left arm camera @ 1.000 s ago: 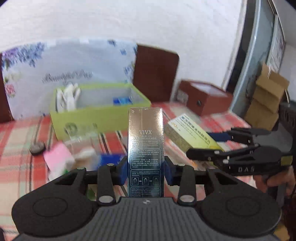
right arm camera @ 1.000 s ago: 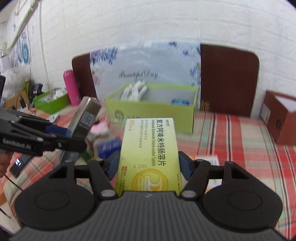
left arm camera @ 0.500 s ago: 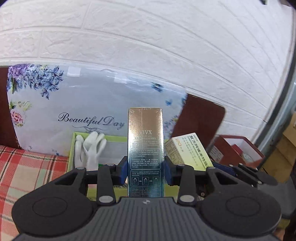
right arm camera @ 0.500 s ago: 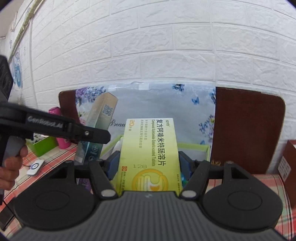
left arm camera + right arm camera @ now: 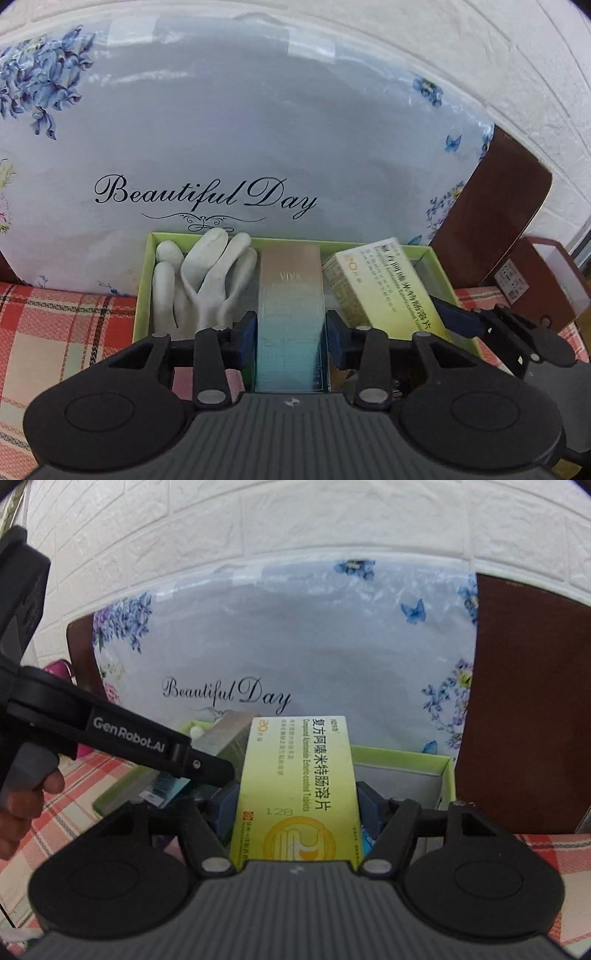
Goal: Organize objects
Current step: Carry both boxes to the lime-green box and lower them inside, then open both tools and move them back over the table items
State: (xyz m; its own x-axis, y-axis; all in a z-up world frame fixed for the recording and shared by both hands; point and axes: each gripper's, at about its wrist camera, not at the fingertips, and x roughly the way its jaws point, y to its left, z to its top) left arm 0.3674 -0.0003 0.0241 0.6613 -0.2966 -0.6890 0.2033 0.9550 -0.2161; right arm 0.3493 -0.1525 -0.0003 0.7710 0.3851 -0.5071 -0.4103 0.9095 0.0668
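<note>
Lower end of the gold box (image 5: 290, 314) hidden behind the left gripper (image 5: 290, 330) body; its fine print blurred. Floor of the green bin (image 5: 142, 291) beyond the fingers hidden by both boxes (the tablet box (image 5: 295, 794) covers the bin's middle in the right view).

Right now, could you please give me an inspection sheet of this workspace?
Surface: red plaid tablecloth.
Job's things: VIVX box and yellow tablet box held over the green bin.
Clutter: white gloves in bin; brown box at right.
Grippers: left gripper shut on VIVX box; right gripper shut on tablet box.
Cables: nothing seen.
Surroundings: floral "Beautiful Day" panel, white brick wall.
</note>
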